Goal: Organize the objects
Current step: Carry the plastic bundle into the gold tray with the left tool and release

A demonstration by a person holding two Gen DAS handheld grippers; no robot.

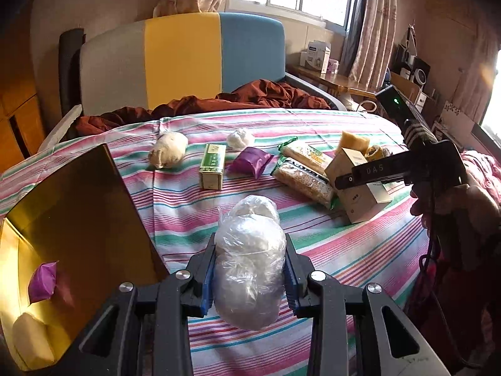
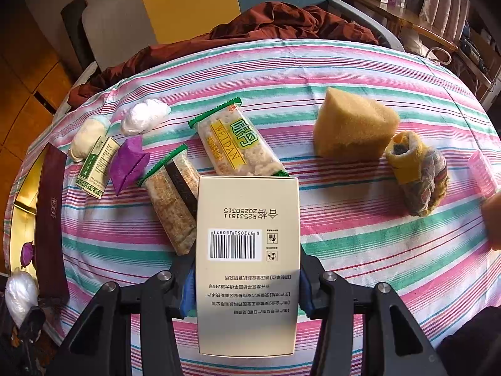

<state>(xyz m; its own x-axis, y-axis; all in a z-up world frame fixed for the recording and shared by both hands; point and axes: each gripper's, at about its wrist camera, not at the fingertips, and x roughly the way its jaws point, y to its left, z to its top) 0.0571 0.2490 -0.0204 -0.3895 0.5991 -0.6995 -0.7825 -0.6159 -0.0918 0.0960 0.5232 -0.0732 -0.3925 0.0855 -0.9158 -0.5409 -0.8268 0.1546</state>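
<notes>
Gold-lined box (image 1: 78, 206) at left holds a purple packet (image 1: 43, 280) and a white bundle (image 1: 29, 338). Left gripper (image 1: 249, 277) clamps a plastic-wrapped white bundle (image 1: 249, 260); right gripper (image 2: 245, 291) clamps a beige carton (image 2: 247, 260). Striped bedsheet (image 2: 360, 235) carries cracker packs (image 2: 235, 144), a yellow sponge (image 2: 352, 128); blue-yellow headboard (image 1: 188, 59) behind

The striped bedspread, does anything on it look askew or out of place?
Mostly a loose scatter. The two cracker packs lie crossed at angles on the striped bedspread, and the rolled sock sits slumped beside the sponge block. Nothing looks spilled or torn. Both hand-held grippers carry items: a plastic-wrapped bundle and a beige box.
</notes>
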